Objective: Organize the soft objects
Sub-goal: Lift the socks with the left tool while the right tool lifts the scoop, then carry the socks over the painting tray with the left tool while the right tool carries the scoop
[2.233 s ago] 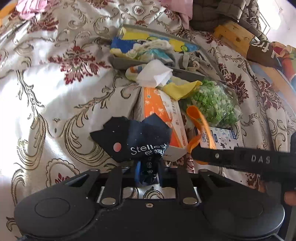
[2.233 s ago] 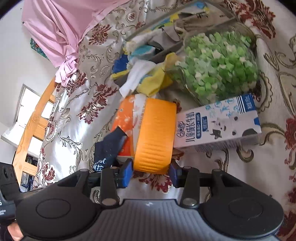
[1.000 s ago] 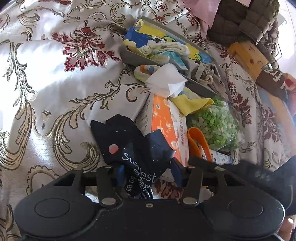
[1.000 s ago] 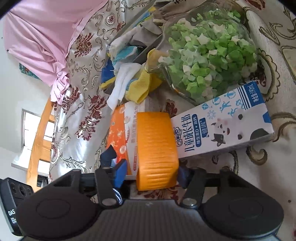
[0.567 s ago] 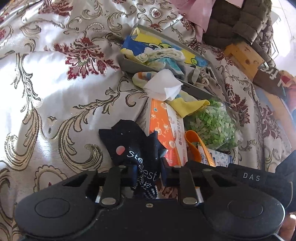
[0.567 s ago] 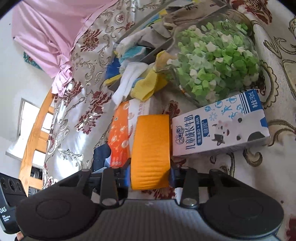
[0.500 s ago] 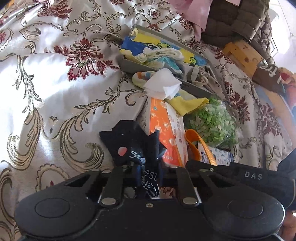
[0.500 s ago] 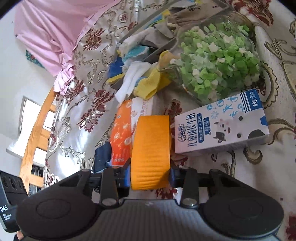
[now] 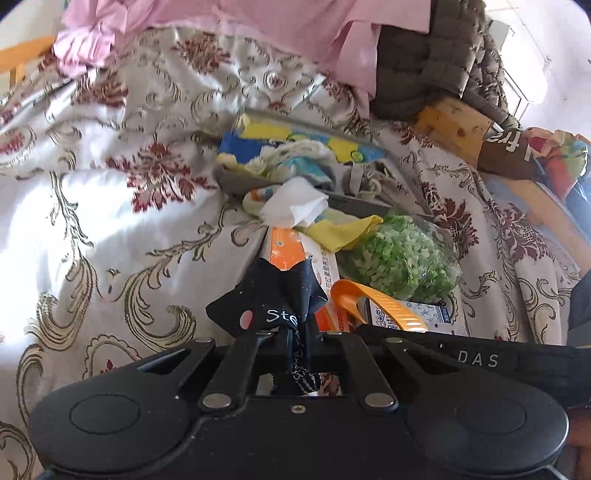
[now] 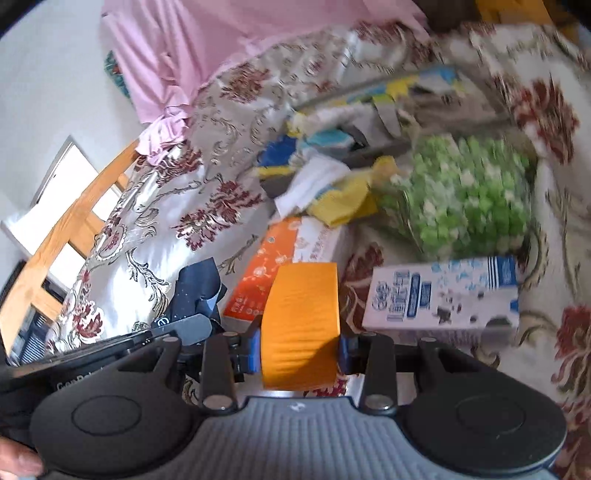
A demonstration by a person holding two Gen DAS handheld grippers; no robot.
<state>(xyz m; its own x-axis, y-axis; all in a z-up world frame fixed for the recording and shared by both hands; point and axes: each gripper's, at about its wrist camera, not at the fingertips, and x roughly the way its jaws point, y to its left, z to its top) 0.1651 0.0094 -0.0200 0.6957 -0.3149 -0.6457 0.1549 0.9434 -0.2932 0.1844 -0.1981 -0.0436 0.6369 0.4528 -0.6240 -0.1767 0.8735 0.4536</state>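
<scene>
Currently left gripper (image 9: 297,345) is pinched nearly all the way together on a dark navy cloth (image 9: 269,301) with white lettering and a pink dot; fabric bunches out in front of the fingers and a strip hangs behind them, above the bedspread (image 9: 92,229). Its jaws have just been closing, cloth between them. Right gripper (image 10: 299,350) sits at partial width, blue pads clamped on both sides of an orange ribbed band (image 10: 301,325), which stands upright between the fingers and fills the gap. Same band shows in the left view as an orange loop (image 9: 373,302) just right of the navy cloth. Count on the bed: one navy cloth, one orange band, one orange-and-white tissue pack (image 10: 284,258), one blue-and-white milk carton (image 10: 443,295) lying on its side, one clear bag of green and white bits (image 9: 399,258), one white cloth (image 9: 295,203), one yellow cloth (image 9: 340,230), one grey tray (image 9: 236,179) with blue, yellow and pale fabrics piled in it. Pink fabric (image 9: 258,26) drapes behind. Right view is motion-blurred, so tray contents can't be counted.
</scene>
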